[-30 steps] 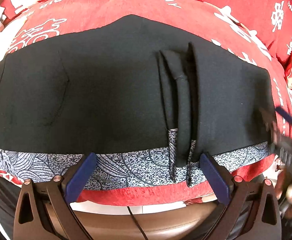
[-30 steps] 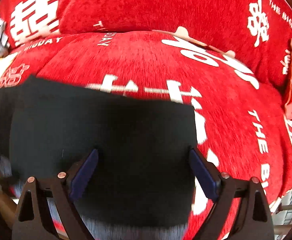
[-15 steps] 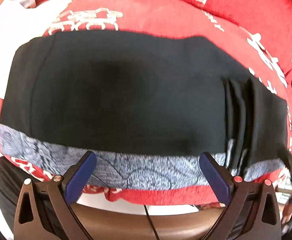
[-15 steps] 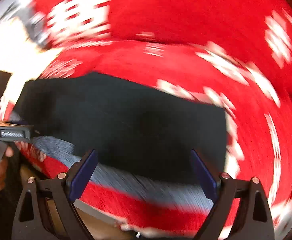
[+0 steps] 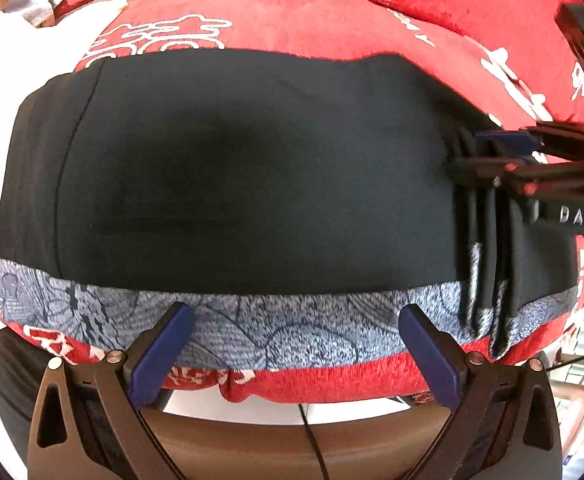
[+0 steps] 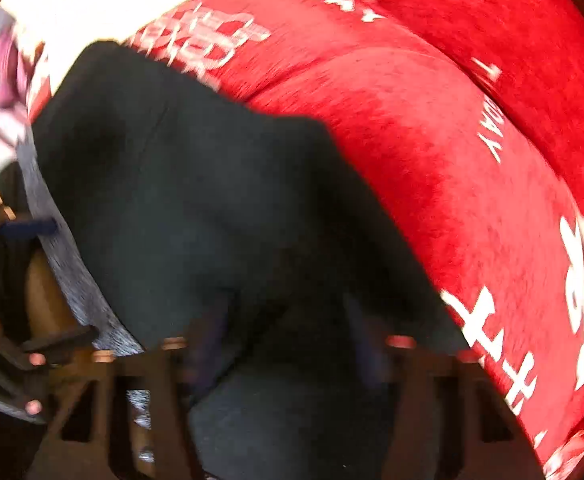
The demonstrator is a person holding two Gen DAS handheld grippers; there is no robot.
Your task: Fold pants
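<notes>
Black pants (image 5: pixel 244 176) lie spread flat across the red cushion (image 5: pixel 331 16), long axis side to side in the left wrist view. A grey patterned band (image 5: pixel 252 328) runs along the near edge of the pants, on the cushion's front lip.

- Done so far, as a judgement: the pants look laid out and possibly already doubled leg over leg, since only one broad black panel shows. Cannot confirm the layers.
- A bunch of narrow pleats (image 5: pixel 487 248) stands up near the right end of the pants, crossing the grey band. That end is not smooth.
- Left tool (image 5: pixel 292 344): jaws wide apart, nothing between them, hovering over the grey band at the near edge, not gripping.
- Right tool (image 5: pixel 491 152): seen from the left wrist view, reaching in from the right onto the pleated end. Its jaws have just been closing. In its own blurred view, black cloth fills the space between the fingers; whether the pads already pinch it cannot be told.
- Left to do, as judged: secure the pleated end, carry it across toward the left end, then flatten. The end-to-end fold is not yet made.
</notes>
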